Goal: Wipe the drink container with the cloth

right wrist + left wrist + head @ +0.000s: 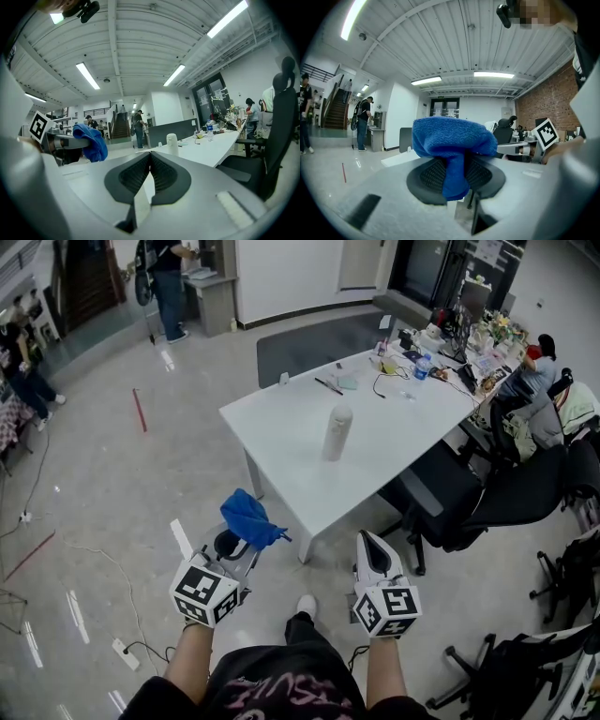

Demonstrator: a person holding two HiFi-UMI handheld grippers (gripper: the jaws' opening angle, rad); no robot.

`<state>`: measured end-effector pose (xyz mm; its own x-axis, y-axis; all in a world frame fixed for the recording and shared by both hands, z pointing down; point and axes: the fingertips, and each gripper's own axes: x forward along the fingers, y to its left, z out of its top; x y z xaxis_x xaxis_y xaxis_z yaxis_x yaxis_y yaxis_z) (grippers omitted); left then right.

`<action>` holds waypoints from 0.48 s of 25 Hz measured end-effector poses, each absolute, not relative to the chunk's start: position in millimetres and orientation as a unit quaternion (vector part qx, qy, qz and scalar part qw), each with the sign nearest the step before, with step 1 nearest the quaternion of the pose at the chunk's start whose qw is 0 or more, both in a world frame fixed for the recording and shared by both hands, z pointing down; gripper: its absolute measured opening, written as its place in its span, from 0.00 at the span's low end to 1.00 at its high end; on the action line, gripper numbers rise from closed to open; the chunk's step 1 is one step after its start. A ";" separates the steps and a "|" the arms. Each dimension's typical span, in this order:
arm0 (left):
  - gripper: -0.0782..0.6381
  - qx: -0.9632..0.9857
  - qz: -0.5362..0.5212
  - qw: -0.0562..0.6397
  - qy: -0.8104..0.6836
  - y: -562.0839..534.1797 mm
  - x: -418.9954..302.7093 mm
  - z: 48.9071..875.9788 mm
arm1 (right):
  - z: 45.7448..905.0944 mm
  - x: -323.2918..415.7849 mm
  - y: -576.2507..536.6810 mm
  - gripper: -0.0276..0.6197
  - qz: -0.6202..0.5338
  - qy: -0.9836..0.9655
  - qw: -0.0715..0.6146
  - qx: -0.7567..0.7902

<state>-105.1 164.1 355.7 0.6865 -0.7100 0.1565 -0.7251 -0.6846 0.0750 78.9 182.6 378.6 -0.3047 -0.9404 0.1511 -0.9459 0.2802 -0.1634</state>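
A white drink container (337,433) stands upright near the middle of the white table (281,446); in the right gripper view the container (172,143) shows far ahead. My left gripper (236,545) is shut on a blue cloth (249,518), which bunches above the jaws; in the left gripper view the cloth (452,140) hangs pinched between the pads. My right gripper (371,545) is shut with nothing in it, its jaws pressed together (149,161). Both grippers hang over the floor, short of the table's near corner.
Black office chairs (487,493) crowd the table's right side. Bottles, cables and clutter (441,357) sit at the table's far end, where a person (534,371) sits. More people stand at the far left (169,287). A power strip (125,653) lies on the floor.
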 end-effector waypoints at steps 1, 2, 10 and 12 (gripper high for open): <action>0.24 0.916 0.058 0.067 -0.392 156.2 -101.2 356.4 | 379.4 82.2 174.4 0.04 0.113 -0.800 0.013 0.589; 0.24 0.915 0.059 0.068 -0.392 148.2 -97.8 357.2 | 380.1 85.3 166.0 0.04 0.115 -0.800 0.014 0.588; 0.24 0.911 0.066 0.072 -0.400 89.4 -77.3 355.5 | 380.1 105.2 104.6 0.04 0.123 -0.806 0.012 0.579; 0.24 0.911 0.069 0.072 -0.401 76.5 -71.8 355.4 | 380.6 109.7 90.8 0.04 0.124 -0.807 0.011 0.577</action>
